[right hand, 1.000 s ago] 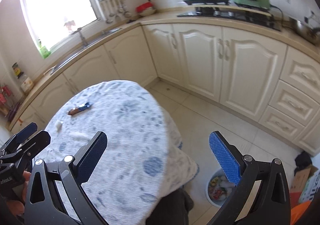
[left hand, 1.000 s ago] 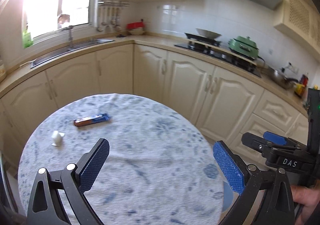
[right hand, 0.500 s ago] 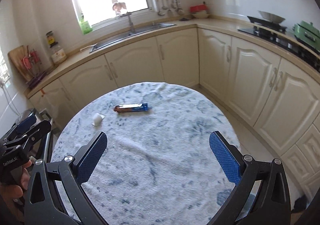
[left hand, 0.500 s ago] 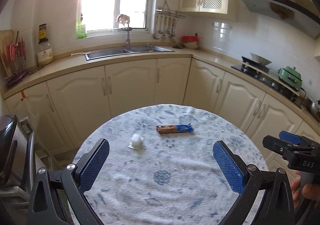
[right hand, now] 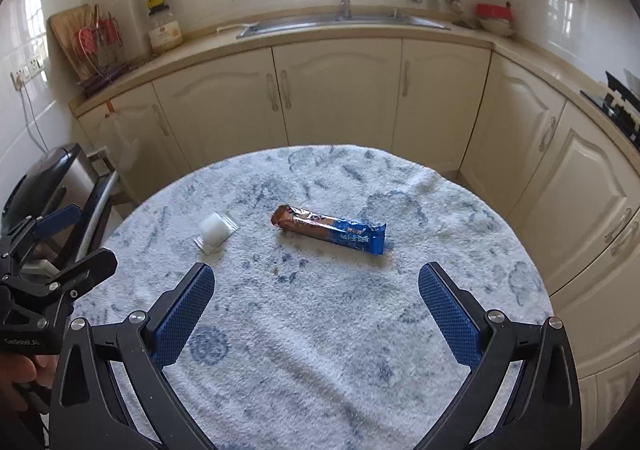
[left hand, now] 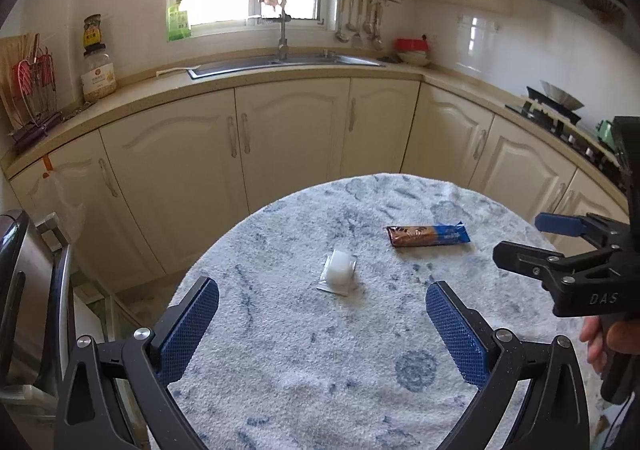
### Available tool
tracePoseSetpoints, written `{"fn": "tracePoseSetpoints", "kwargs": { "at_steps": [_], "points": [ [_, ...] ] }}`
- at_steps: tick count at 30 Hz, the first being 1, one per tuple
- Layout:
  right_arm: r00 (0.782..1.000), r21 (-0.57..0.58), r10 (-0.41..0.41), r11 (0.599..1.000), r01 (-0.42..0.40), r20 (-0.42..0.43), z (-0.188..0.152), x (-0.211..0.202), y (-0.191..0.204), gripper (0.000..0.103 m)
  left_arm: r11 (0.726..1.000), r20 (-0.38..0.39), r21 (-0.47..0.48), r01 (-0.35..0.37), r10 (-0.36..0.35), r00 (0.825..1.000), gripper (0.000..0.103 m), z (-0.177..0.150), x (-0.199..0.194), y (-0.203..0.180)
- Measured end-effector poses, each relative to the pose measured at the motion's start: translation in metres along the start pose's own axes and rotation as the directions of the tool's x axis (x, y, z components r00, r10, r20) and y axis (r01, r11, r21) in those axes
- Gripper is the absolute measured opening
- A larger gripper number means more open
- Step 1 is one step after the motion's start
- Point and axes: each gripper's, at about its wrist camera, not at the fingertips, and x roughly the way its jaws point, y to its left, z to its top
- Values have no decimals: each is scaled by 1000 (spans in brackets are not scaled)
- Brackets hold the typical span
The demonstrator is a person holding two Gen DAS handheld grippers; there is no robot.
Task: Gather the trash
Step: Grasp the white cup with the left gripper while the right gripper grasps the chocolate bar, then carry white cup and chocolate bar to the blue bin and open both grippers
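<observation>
A brown and blue snack wrapper (right hand: 330,228) lies near the middle of the round table (right hand: 360,350); it also shows in the left wrist view (left hand: 428,235). A small white clear-plastic wrapper (right hand: 215,232) lies to its left, and shows in the left wrist view (left hand: 338,272). My left gripper (left hand: 322,330) is open and empty, hovering over the table short of the white wrapper. My right gripper (right hand: 316,308) is open and empty, short of the snack wrapper.
The table wears a white and blue patterned cloth (left hand: 320,370). A black-lidded bin (right hand: 48,186) stands left of the table, seen also in the left wrist view (left hand: 16,290). Cream cabinets (right hand: 336,98) and a sink counter (right hand: 340,24) run behind.
Both views have swung left from the stove side toward the sink and table. Both grippers have come closer to the two wrappers. Jaws stay open.
</observation>
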Motion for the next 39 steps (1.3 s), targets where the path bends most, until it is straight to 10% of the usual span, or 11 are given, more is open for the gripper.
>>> {"fn": "tracePoseSetpoints", "kwargs": {
  "at_steps": [7,13,20,39],
  "points": [
    [995,-104,8,994,-18,-99,17,85,-18,103,999,-105,44,19,-15,994,98,18,97,-7],
    [985,-204,44,976,-79,-169,29,132,-18,93,998,-184,23,56,-51,982,66,22,143,-6],
    [979,-255,123,953,-162,-164,26,120,0,21,997,-165,21,73,-69,984,24,34,159,-3],
    [993,27,115,993,-114,-40,-54,-16,-7,19,979,-105,-5,203,-203,974,17,18,96,-34]
  ]
}}
